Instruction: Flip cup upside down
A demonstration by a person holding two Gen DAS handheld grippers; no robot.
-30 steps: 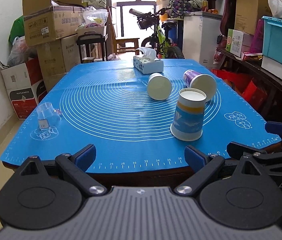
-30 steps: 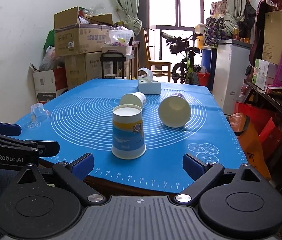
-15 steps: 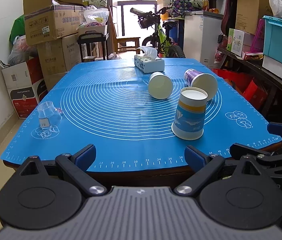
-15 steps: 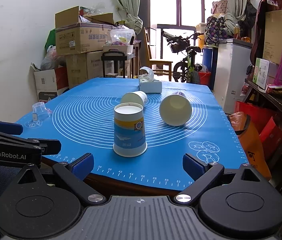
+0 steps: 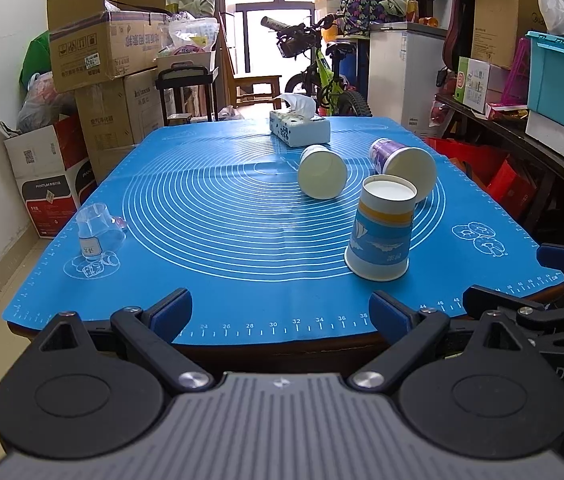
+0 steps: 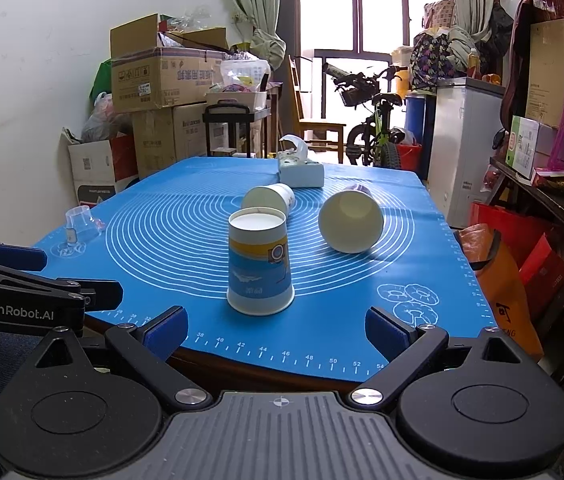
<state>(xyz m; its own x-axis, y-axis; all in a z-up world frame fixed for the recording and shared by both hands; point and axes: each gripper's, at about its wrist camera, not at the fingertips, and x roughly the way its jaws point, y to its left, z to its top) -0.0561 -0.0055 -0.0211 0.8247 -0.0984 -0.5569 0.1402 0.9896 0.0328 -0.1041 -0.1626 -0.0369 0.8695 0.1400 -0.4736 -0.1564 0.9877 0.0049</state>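
Right claw [image 6: 276, 330] agape, off mat [image 6: 421, 344] edge | blue cup [image 6: 260, 262] inverted nearby

On the bench [image 6: 433, 280], an upside-down cup [image 6: 260, 264] stands near the front edge. Behind it lie two tipped cups [image 6: 270, 199] [image 6: 351, 220], side by side. A tissue box [image 6: 301, 172] sits toward the far edge, a small cup [image 6: 78, 222] near the left edge.

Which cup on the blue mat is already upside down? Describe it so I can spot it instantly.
Start at the blue silicone mat with white concentric rings. Near its front edge, ahead of the right claw, stands the blue-and-white paper cup with an orange band. Unlike the two paper cups lying on their sides behind it, it stands rim-down, base up.
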